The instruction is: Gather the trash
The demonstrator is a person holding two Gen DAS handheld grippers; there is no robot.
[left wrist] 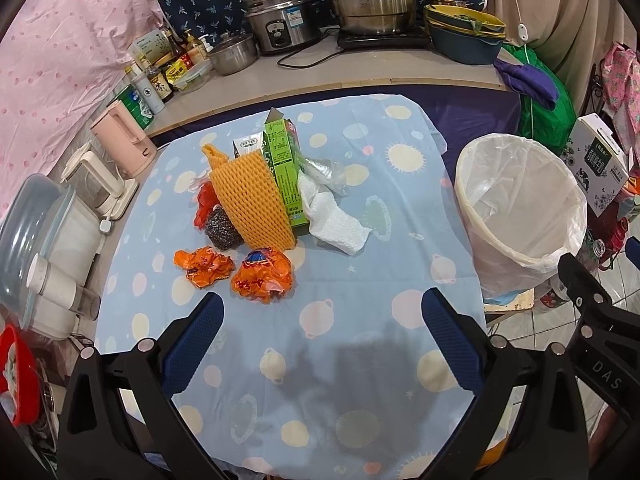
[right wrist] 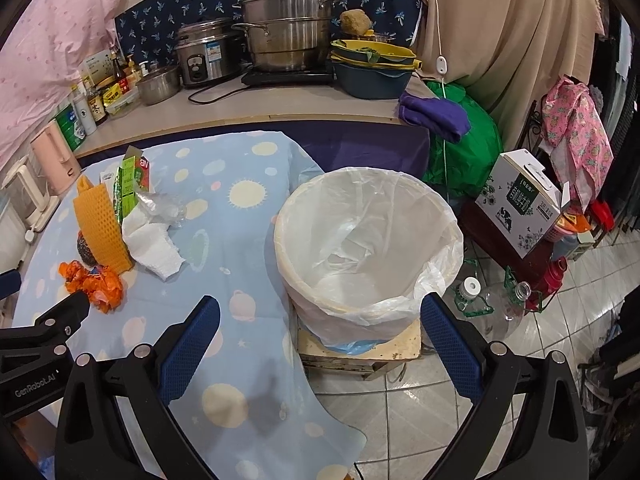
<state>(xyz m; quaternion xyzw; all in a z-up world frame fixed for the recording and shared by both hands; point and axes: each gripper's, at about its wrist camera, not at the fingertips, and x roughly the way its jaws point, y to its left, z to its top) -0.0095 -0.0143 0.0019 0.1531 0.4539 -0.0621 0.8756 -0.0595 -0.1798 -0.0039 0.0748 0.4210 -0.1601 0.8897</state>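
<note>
Both grippers hang over the near edge of the tablecloth [left wrist: 360,240], and both are spread wide with nothing between the fingers: the left gripper [left wrist: 322,312] faces the trash pile, the right gripper [right wrist: 320,316] faces the trash bin [right wrist: 368,248]. Two orange wrappers [left wrist: 262,274] lie nearest; behind them are a steel scrubber [left wrist: 220,228], an orange foam net [left wrist: 250,200], a green carton [left wrist: 286,168] and a white paper towel [left wrist: 334,220]. At the right of the table stands the bin, lined with a white bag.

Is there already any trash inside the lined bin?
No; the right wrist view looks straight into the bin and shows only its white liner, while the trash pile sits on the table.
</note>
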